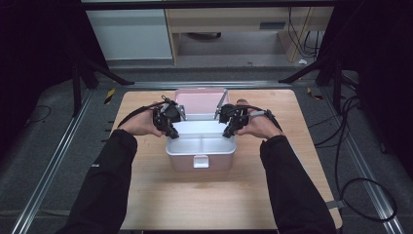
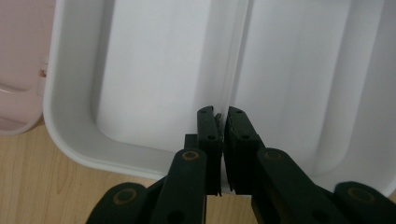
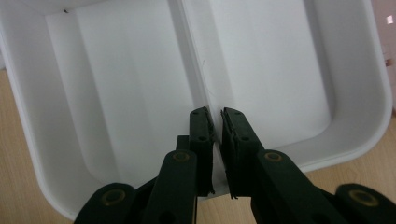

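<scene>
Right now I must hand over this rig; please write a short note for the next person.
Left tongs: shut on the divider of the white tray, at its end by the rim.
Right tongs: shut on the same divider, at the opposite end.
The tray sits in the lunch box at mid-table; the pink lid stands open behind. Both compartments are empty.
Done: lid open, both grips made.
Left: probably lift the tray out, level and with both hands together.
</scene>
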Demonstrator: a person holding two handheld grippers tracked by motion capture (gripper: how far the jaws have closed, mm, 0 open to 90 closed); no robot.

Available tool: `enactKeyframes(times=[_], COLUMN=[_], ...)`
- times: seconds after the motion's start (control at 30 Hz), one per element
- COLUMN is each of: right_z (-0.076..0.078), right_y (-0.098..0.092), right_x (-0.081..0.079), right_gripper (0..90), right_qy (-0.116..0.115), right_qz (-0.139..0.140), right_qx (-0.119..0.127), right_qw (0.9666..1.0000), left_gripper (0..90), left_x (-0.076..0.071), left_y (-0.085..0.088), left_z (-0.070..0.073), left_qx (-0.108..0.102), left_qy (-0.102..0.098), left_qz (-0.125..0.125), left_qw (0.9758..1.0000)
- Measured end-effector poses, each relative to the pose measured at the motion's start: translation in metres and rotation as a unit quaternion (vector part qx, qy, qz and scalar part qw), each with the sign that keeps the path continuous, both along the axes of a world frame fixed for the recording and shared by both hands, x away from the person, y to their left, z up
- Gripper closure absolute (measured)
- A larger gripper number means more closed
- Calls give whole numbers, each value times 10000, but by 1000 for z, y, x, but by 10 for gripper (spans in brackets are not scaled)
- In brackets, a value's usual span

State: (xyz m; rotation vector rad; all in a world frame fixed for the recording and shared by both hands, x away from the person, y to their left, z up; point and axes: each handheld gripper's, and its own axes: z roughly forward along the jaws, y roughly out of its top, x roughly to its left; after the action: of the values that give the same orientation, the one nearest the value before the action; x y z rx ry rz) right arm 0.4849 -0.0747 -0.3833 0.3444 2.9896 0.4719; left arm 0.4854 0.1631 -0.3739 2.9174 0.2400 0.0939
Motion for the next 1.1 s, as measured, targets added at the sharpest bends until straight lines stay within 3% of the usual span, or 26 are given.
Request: enactKeyframes(times=[0.13, 0.3, 0.53, 0.7, 0.87, 1.1], right_z=[5, 20, 54, 69, 72, 68], right_y=[-1, -1, -6, -10, -16, -22], right_x=[-2, -9, -30, -53, -76, -108], right_gripper=[839, 839, 838, 840, 843, 850], right_qy=[-79, -286, -488, -489, -500, -461], right_qz=[67, 92, 198, 242, 234, 258], right_qx=[40, 87, 286, 344, 420, 456], right_qw=[9999, 9995, 9982, 9979, 9976, 9976], left_gripper=[858, 861, 868, 874, 878, 876], left_x=[-3, -12, -39, -64, -87, -113], left_y=[0, 5, 9, 4, -2, -4], left_z=[5, 22, 59, 73, 77, 70], left_qx=[18, -143, -329, -231, -200, -280], left_qy=[-115, -318, -446, -532, -605, -573], left_qz=[-19, -51, -115, -254, -374, -454], left_qw=[9999, 9994, 9984, 9980, 9973, 9969])
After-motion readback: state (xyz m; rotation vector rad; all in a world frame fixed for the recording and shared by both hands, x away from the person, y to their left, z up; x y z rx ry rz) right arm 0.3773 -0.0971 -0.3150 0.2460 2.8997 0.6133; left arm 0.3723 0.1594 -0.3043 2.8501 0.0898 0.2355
